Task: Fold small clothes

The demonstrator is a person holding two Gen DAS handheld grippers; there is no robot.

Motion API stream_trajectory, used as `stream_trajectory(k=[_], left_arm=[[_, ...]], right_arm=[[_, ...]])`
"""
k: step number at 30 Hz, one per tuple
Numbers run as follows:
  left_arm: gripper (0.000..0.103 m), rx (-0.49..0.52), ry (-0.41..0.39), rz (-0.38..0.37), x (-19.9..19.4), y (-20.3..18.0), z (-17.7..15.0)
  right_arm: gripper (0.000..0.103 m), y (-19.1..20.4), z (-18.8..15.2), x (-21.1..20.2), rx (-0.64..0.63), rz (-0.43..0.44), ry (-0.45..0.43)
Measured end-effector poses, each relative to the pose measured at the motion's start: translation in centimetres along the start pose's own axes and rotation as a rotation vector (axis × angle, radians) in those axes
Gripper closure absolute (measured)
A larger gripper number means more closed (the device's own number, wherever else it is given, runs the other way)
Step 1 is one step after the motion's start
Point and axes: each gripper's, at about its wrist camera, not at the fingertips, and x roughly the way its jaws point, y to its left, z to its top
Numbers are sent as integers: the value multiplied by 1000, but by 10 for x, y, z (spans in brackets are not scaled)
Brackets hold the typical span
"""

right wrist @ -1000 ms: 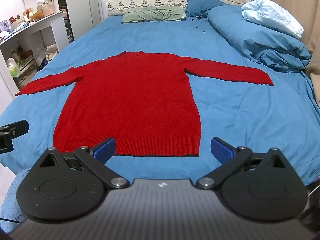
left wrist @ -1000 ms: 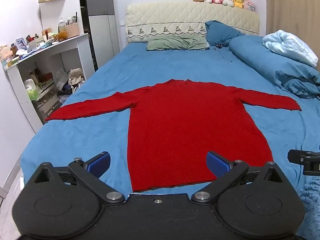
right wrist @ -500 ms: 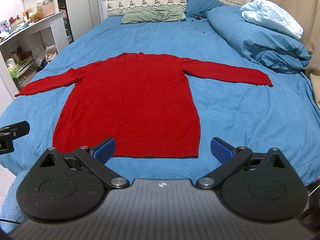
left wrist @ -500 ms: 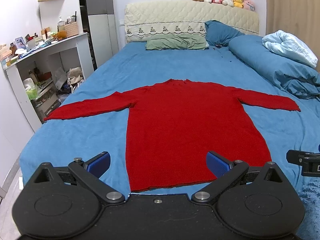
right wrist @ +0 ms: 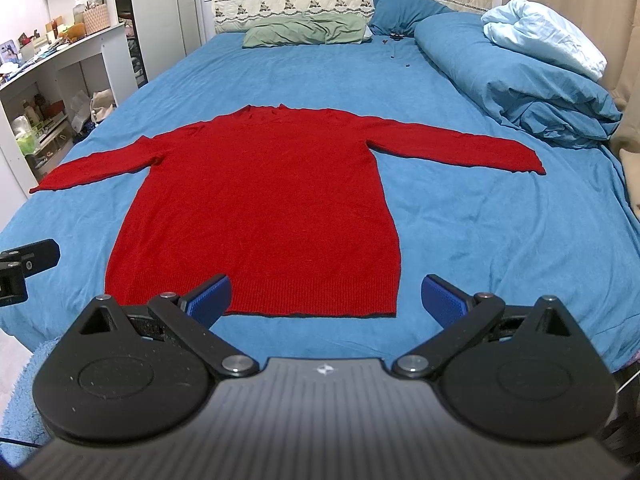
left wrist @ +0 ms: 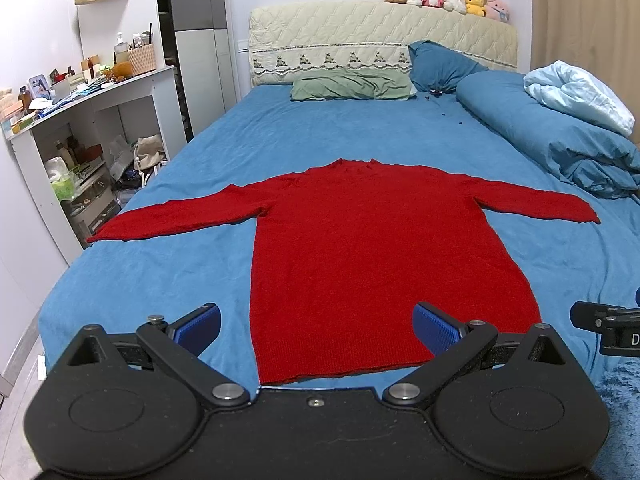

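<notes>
In the left wrist view, the left gripper point(left wrist: 316, 328) hid the near strip of the red sweater point(left wrist: 372, 256)'s hem behind its black body, and the bed point(left wrist: 152, 264)'s near edge vanished beneath it. At the right edge the right gripper point(left wrist: 608, 330) was cut off, only a black finger tip with a partial letter showing. The shelf items point(left wrist: 72, 80) in the upper left were too small to identify. In the right wrist view, the left gripper point(right wrist: 24, 266) was clipped by the left edge, so its jaws could not be judged there. The duvet point(right wrist: 520, 76) ran out of frame at right, and small dark specks point(right wrist: 394, 42) near the pillows stayed unidentifiable.
</notes>
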Motion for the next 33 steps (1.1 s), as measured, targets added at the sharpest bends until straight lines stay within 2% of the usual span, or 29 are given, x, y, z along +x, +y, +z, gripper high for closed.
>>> stream_trajectory(k=[33], left_arm=[[0,-1,2,7,-1,-2,1]], right_arm=[[0,0,2,-8,1,8,-5]])
